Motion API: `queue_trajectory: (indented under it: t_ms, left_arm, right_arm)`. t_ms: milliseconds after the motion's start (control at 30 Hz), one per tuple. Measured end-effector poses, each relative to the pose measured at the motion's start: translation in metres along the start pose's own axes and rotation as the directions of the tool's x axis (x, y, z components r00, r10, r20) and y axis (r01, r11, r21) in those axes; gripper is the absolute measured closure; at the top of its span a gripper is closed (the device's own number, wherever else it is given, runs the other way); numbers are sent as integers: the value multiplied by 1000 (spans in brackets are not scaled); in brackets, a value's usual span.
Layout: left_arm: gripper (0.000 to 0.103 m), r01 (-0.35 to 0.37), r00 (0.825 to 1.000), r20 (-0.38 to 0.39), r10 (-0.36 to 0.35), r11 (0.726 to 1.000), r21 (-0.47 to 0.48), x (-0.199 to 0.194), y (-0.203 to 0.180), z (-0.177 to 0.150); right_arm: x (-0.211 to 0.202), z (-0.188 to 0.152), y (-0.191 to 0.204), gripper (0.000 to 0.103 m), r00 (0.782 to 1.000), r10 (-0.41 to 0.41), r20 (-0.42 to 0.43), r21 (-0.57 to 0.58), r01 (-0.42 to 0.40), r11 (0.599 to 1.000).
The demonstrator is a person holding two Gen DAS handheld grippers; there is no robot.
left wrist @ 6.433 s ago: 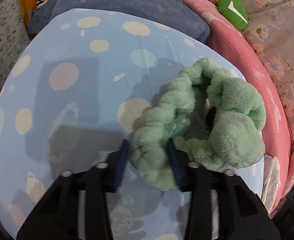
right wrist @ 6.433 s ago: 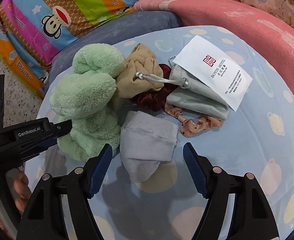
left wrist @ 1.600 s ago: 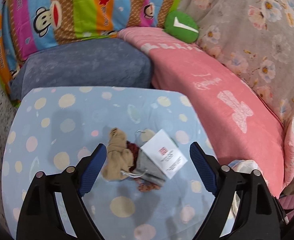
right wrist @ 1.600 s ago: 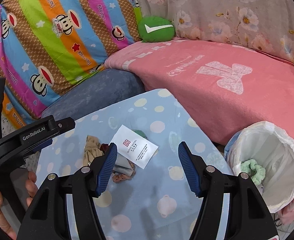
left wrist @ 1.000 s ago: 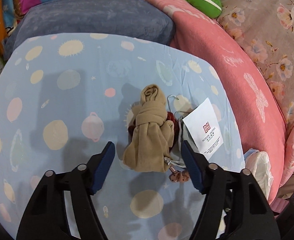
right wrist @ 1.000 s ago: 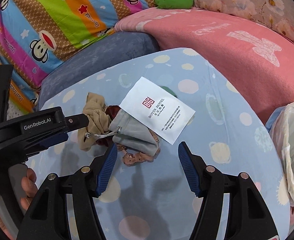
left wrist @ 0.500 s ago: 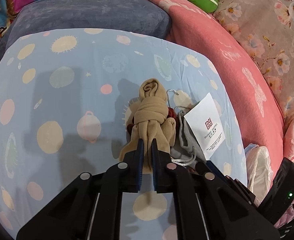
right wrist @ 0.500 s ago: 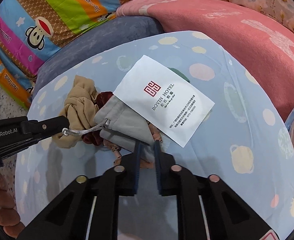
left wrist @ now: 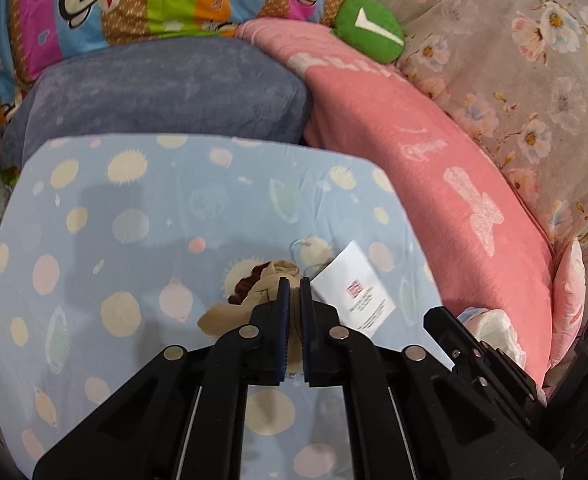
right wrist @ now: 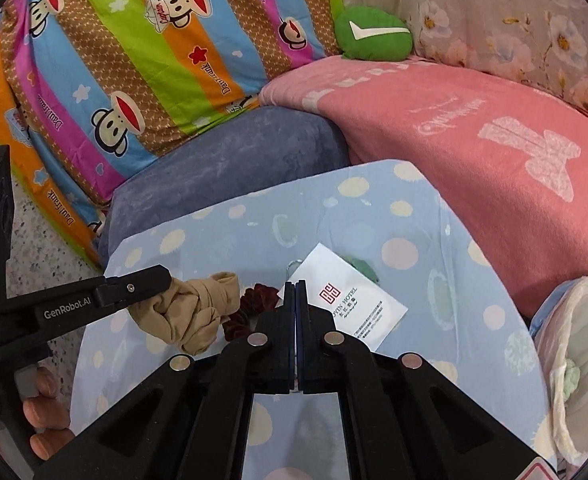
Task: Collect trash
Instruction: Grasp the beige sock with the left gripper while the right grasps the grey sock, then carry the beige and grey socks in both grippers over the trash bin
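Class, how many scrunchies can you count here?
2. A dark red scrunchie lies on the tablecloth beside the tan stocking; a pale green scrunchie sits in the white bin bag. Others may hide under the hotel packet.

Both grippers, the left gripper and the right gripper, are black with blue pads and round silver screws. White letters spell "GenRobot.AI" on one.

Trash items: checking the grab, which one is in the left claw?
The tan cloth, pinched in the left claw. The red scrunchie and white card lie on the table.
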State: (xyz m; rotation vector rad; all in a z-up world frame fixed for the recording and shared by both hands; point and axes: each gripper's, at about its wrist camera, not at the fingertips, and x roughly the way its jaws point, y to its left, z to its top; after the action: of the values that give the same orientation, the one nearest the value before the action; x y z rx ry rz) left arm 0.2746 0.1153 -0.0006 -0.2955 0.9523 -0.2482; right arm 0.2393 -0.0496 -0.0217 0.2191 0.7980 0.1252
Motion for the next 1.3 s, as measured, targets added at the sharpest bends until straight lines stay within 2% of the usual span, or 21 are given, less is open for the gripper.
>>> queue_trajectory:
  t_ms: [100,233,267,567,600,667,700,733,900,1033,1300]
  left_arm:
    - [99,-3,1000,30,3,1000,15,-16,-10,5]
    - [99,-13,998,56,13,1000,9,-26,-13,8]
    - [99,-14,998,58,14,1000,7,-27,-12,9]
    - [98,-39,998,53,38,999,18,-21,-5,14]
    - [98,-44,998,50,43,999,19,-19,-4,14]
    - [99,-49,998,44,48,999,20,-15,-2,14]
    - [98,-49,998,41,49,999,18,-13,-1,14]
    - [99,-50,998,38,50,999,16,-13,-1,13]
    - [98,-47,998,42,46,999,22,-14,-5,14]
    - [99,-30,998,61,28,999,40,-24,-20,16]
    - [99,13,993,113,-26,993,116,-57,-78,21]
  right_arm:
    - [2,-2,-3,99,999,-2,-43,-10,1,1000]
    - [17,-21,-6,64,995,-26,-99,-25,23,999]
    - [22,-25,-6,62,994,-24,-108,-20,22,1000]
    - [86,-53,-18,64,977,-8,-215,42,17,999]
    - [90,-55,-20,67,975,-2,-222,52,14,999]
    - [95,-56,-20,95,972,9,-236,56,5,998]
    - [95,-56,-18,100,971,9,-239,50,3,999]
    - [94,-54,-18,100,972,11,-235,46,0,999]
    - [64,-34,-10,101,988,26,-153,33,-21,999]
    - [24,-8,-3,101,997,51,-64,17,-50,999]
    - [-61,35,-15,101,993,39,109,8,-40,999]
